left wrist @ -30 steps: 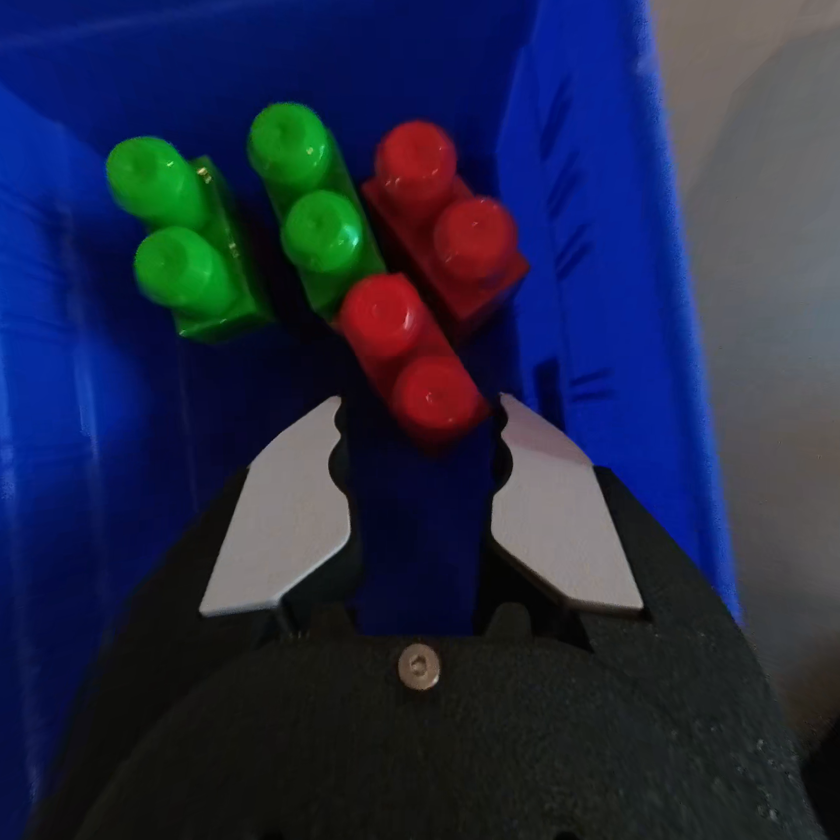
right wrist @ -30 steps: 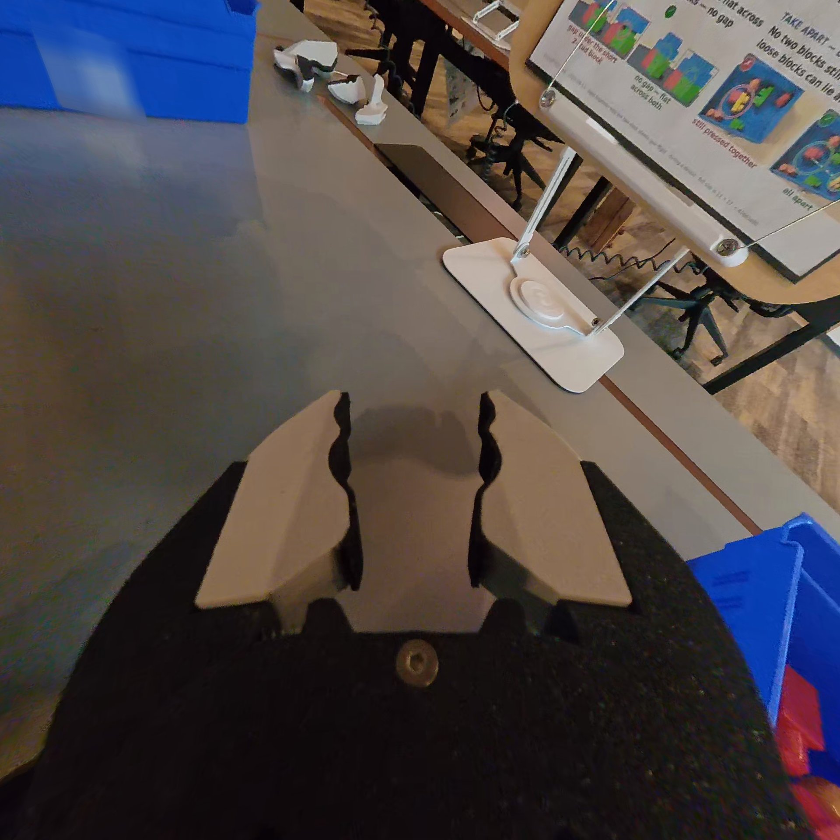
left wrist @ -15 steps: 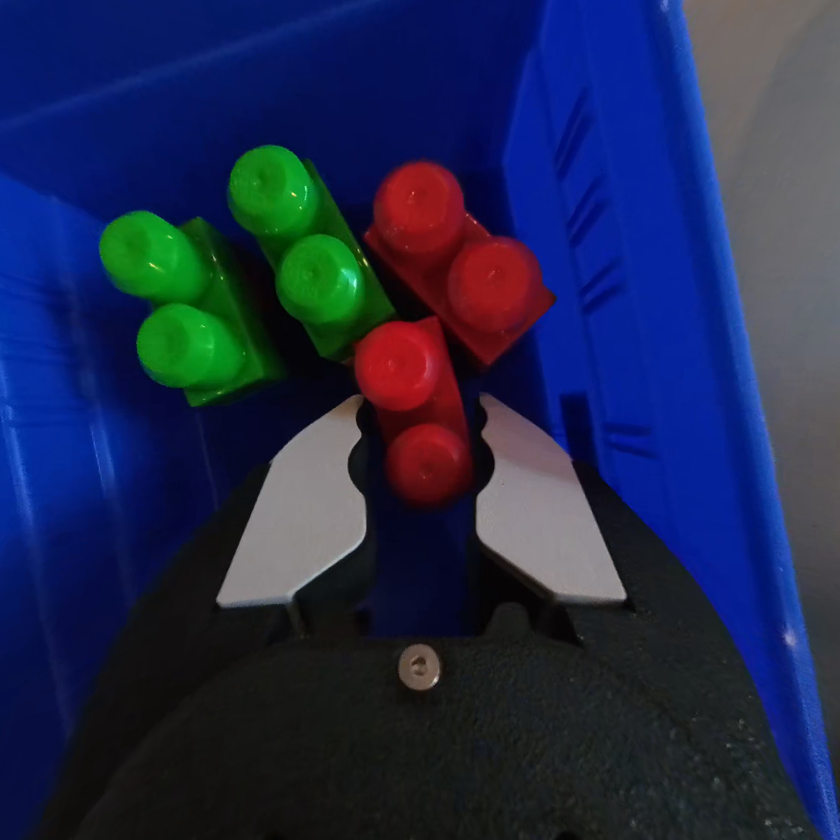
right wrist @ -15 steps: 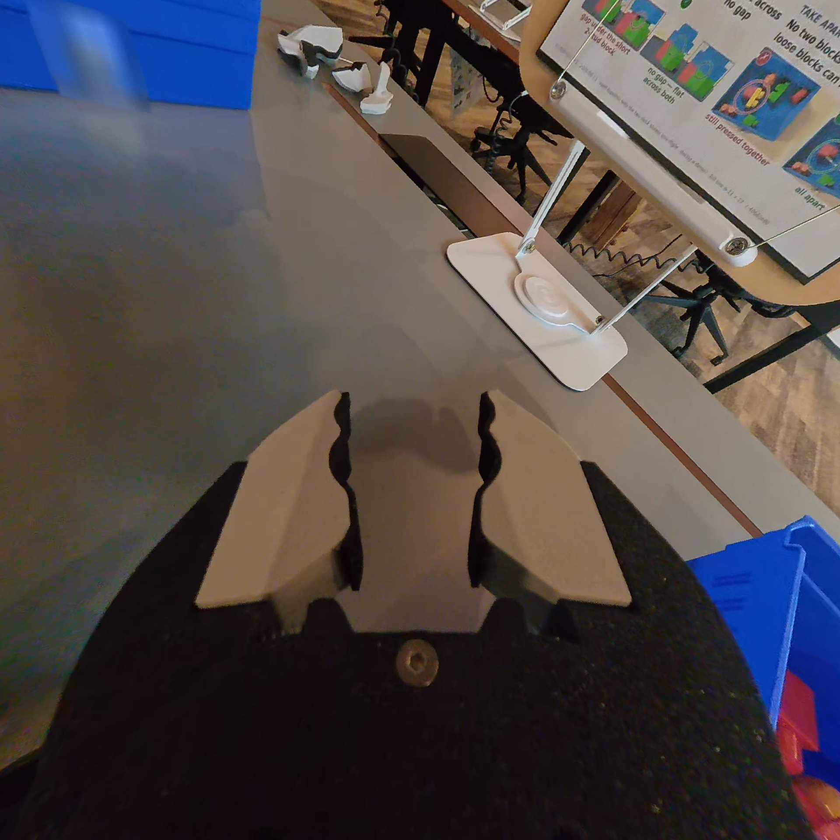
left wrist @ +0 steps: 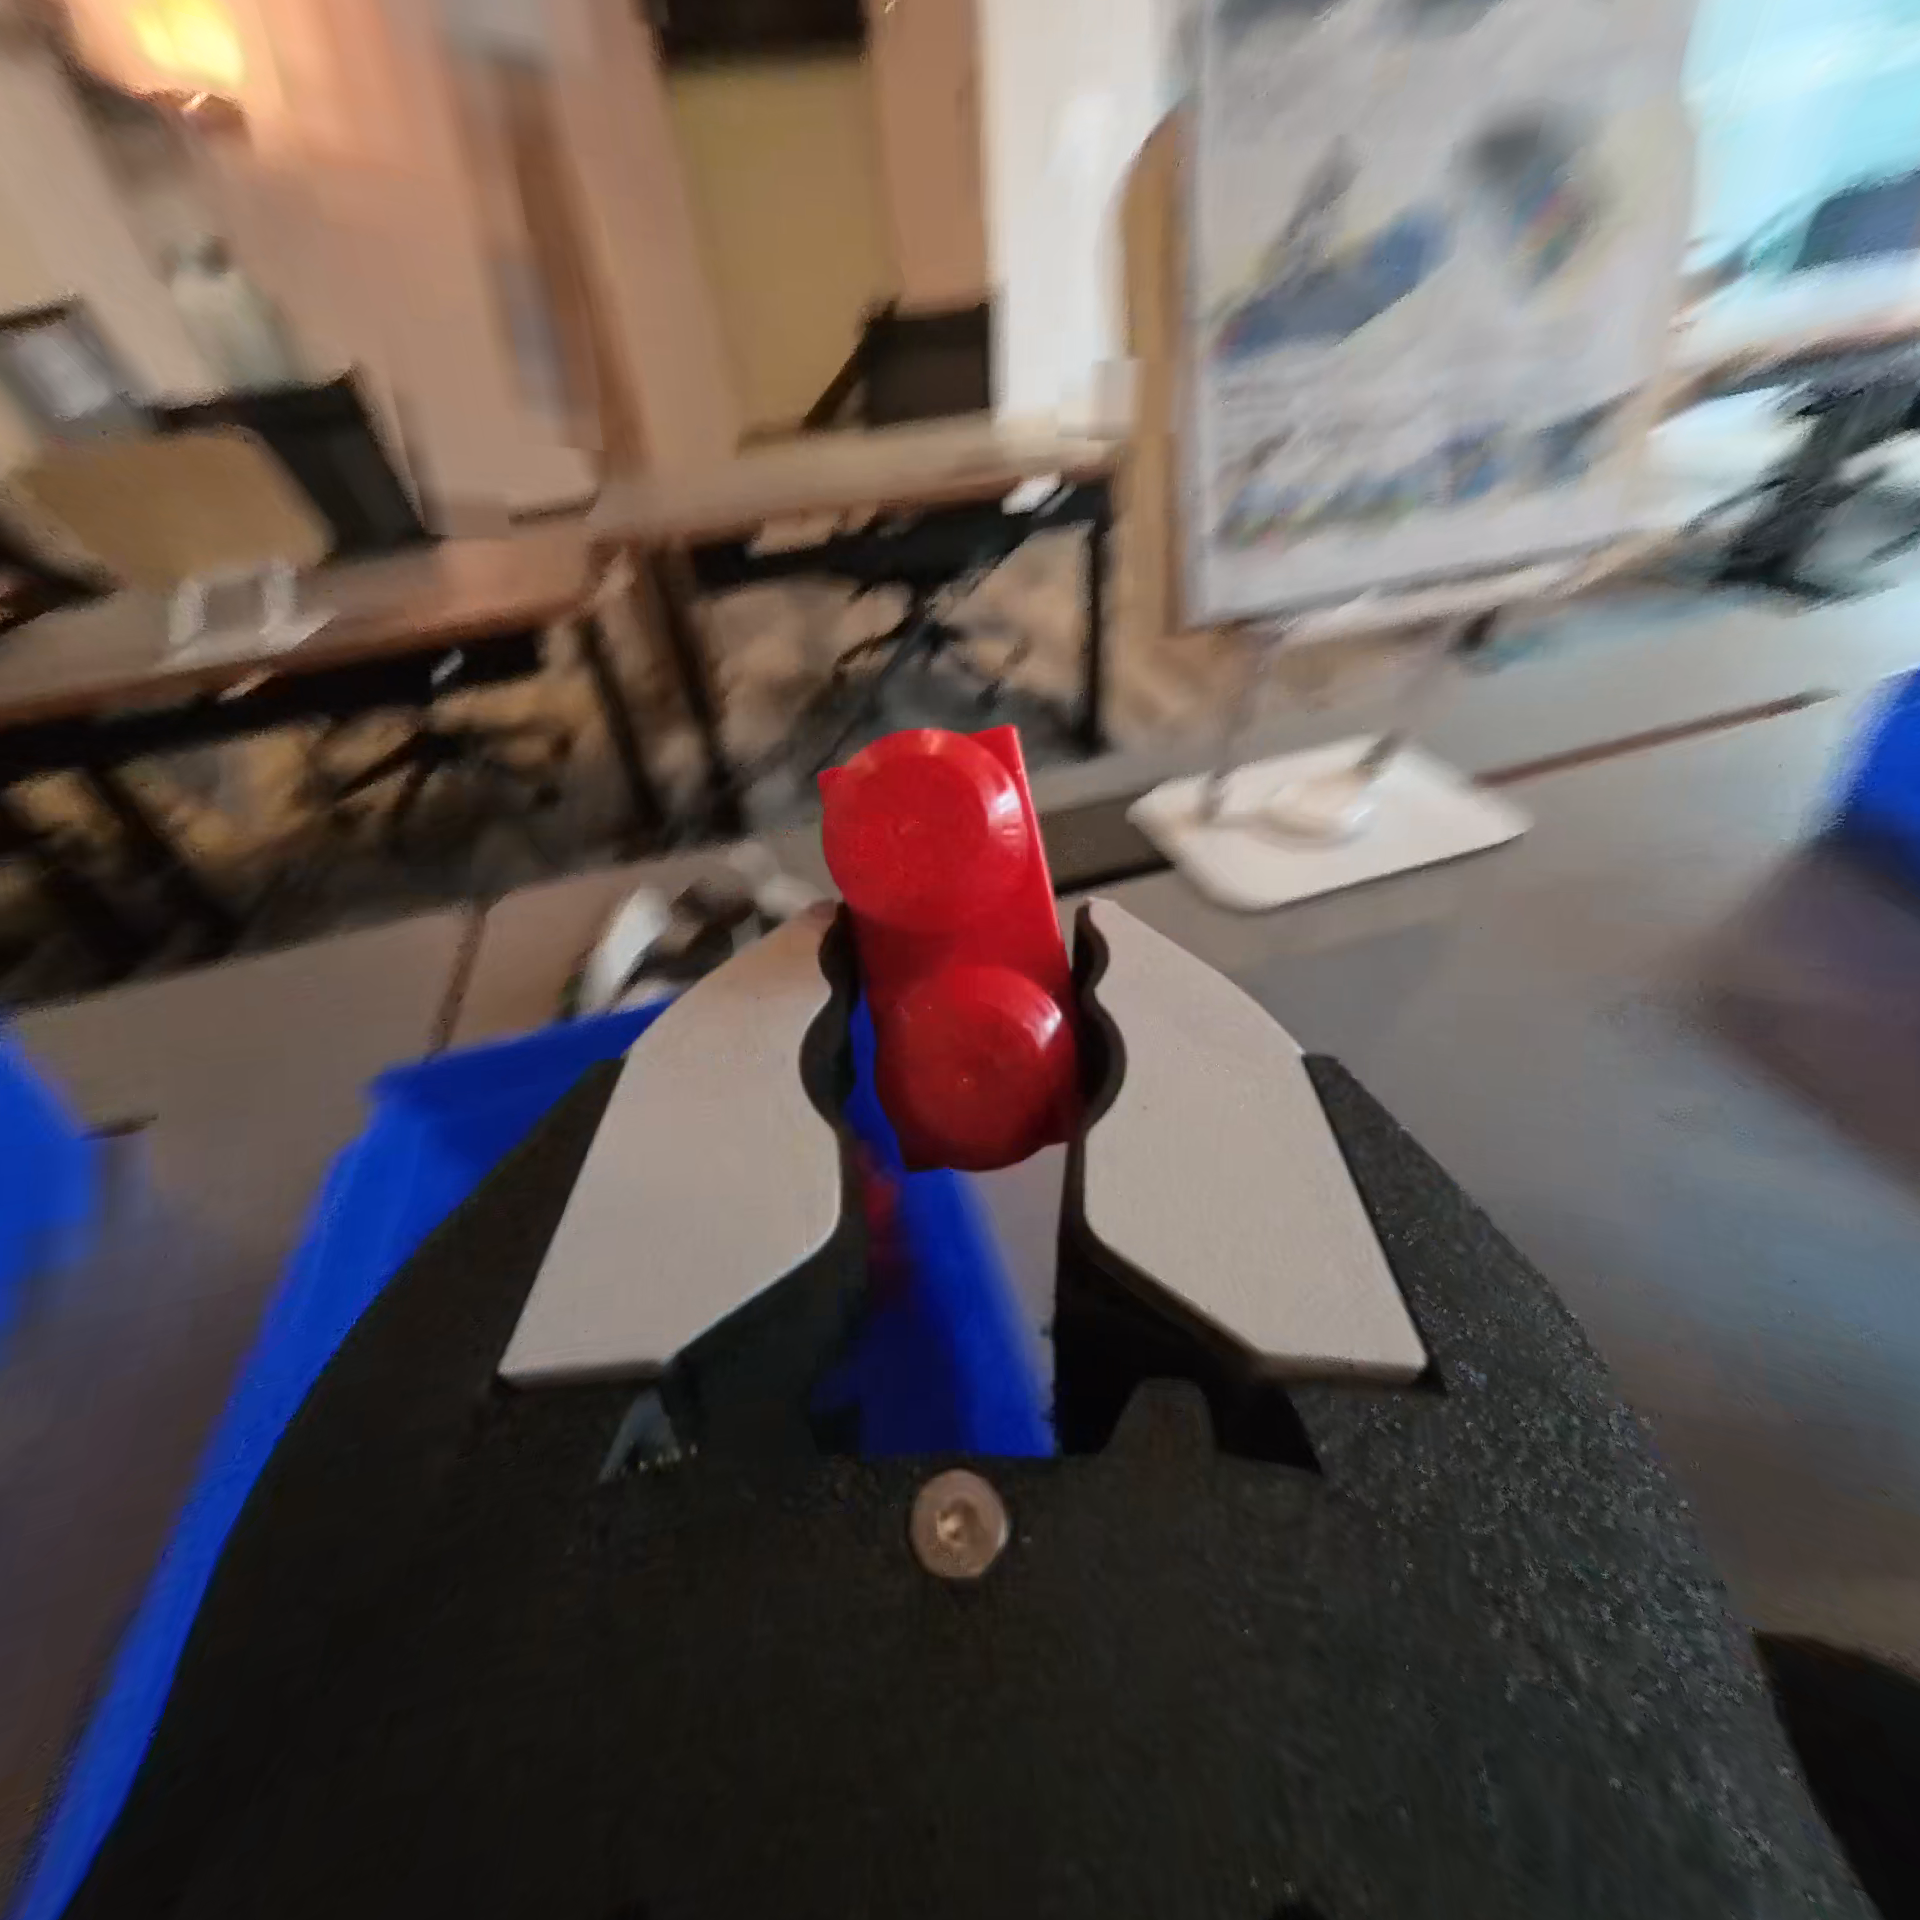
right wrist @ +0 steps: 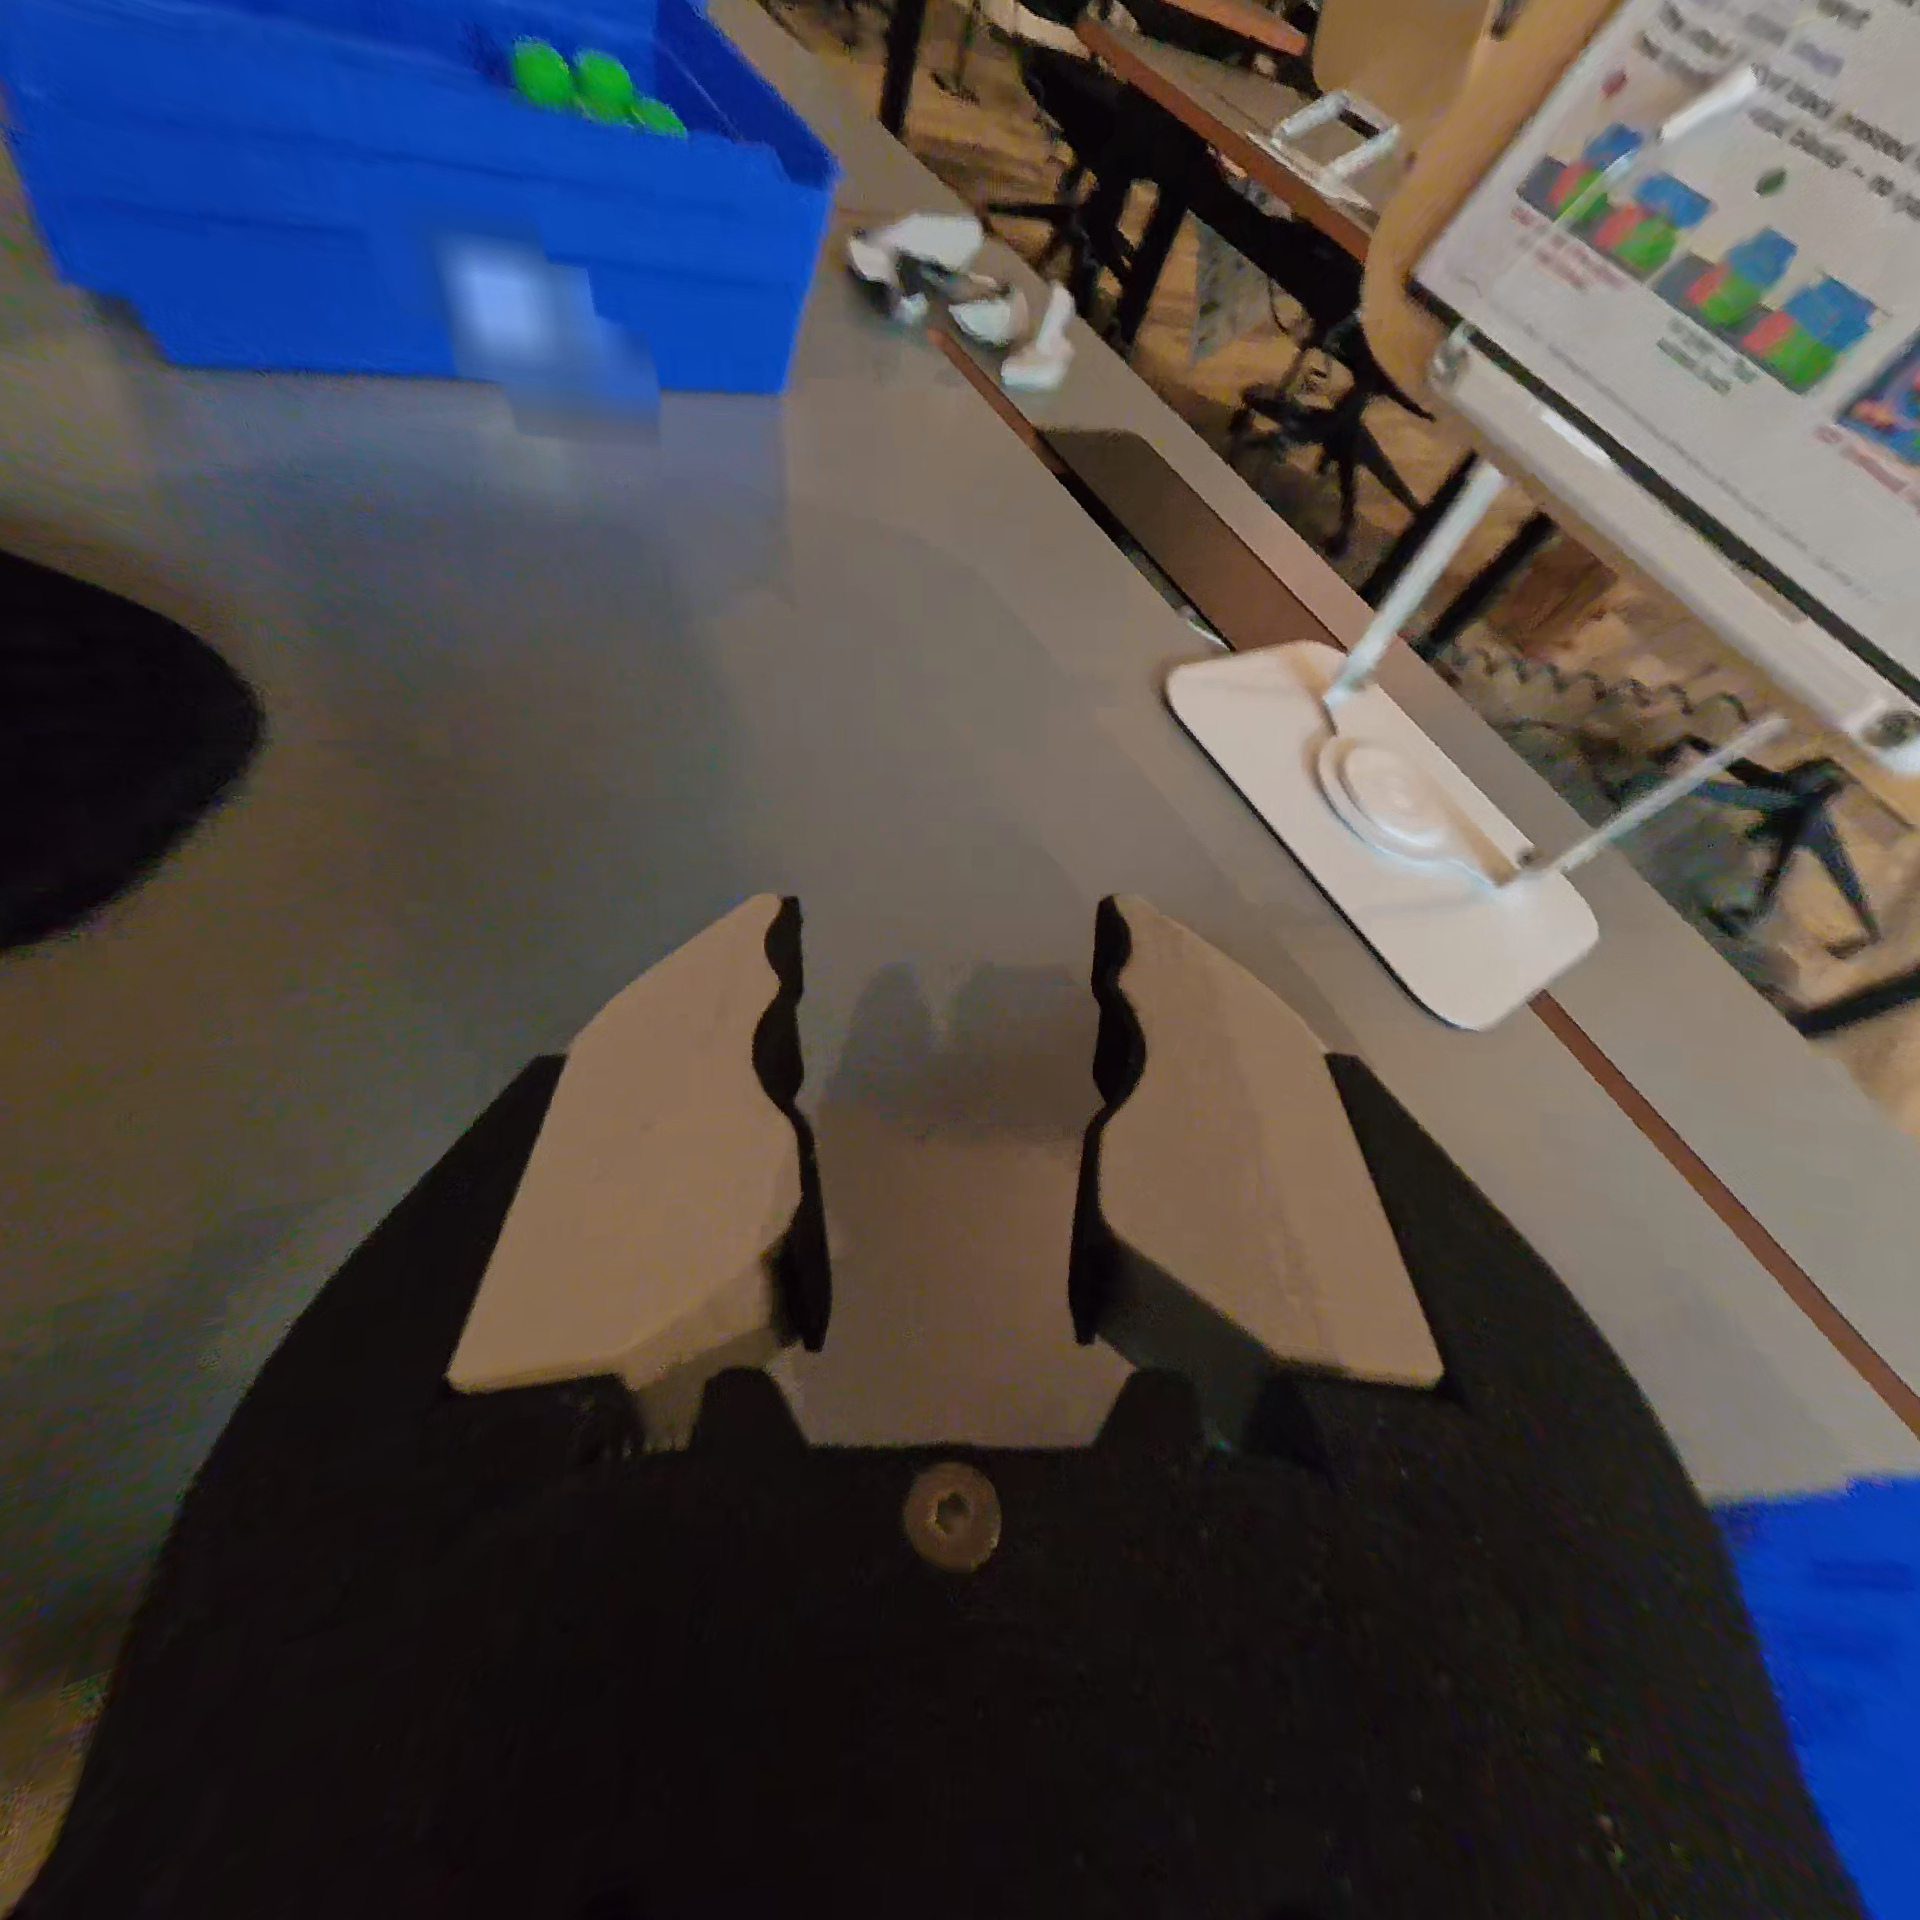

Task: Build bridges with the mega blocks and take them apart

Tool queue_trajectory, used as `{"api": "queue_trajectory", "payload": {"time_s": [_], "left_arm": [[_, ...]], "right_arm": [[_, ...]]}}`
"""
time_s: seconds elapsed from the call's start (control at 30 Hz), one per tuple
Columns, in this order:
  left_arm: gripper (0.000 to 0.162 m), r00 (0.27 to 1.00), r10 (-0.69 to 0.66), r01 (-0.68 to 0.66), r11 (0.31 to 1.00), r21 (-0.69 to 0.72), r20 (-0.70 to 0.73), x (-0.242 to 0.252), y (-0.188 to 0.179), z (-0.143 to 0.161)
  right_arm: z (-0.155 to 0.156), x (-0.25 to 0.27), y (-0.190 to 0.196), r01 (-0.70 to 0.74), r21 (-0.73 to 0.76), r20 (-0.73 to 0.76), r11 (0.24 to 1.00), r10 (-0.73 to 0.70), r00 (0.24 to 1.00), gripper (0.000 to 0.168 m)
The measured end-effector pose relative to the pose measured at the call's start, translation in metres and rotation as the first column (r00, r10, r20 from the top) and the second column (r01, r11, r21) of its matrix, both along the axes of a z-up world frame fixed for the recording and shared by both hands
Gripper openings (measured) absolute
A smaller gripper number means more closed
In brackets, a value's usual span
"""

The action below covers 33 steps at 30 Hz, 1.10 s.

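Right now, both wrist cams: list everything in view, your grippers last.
red block: 1, red, two studs, clamped in left gripper
green blocks: at least 3 studs showing, green, inside far blue bin
blue bin: 1, blue, far left on table
second blue bin: 1, blue, low right edge, contents not visible
table: 1, grey
stand base: 1, white, right side of table
instruction board: 1, white, on the stand
white scraps: several, far table edge
left gripper: shut on red block
right gripper: open, empty, above table
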<state>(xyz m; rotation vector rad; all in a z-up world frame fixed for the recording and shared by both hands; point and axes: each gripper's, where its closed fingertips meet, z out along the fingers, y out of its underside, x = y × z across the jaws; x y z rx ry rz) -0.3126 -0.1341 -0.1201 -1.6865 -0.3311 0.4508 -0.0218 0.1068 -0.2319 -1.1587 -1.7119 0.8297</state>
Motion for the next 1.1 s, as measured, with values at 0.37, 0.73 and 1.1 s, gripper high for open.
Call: {"api": "queue_trajectory", "payload": {"time_s": [0.37, 0.73, 1.1], "left_arm": [[0.039, 0.744, -0.656, 0.626, 0.62, 0.472, -0.127, 0.196, 0.095, 0.077], [0.038, 0.508, -0.855, 0.715, 0.351, 0.605, -0.106, 0.258, 0.127, 0.051], [0.038, 0.489, -0.866, 0.756, 0.36, 0.546, -0.105, 0.267, 0.135, 0.035]], "right_arm": [[0.129, -0.015, -0.087, -0.461, -0.215, -0.283, 0.861, 0.397, 0.873, 0.054], [0.142, -0.021, -0.113, -0.636, -0.377, -0.366, 0.673, 0.523, 0.77, 0.055], [0.136, -0.026, -0.109, -0.645, -0.44, -0.388, 0.624, 0.516, 0.764, 0.039]]}}
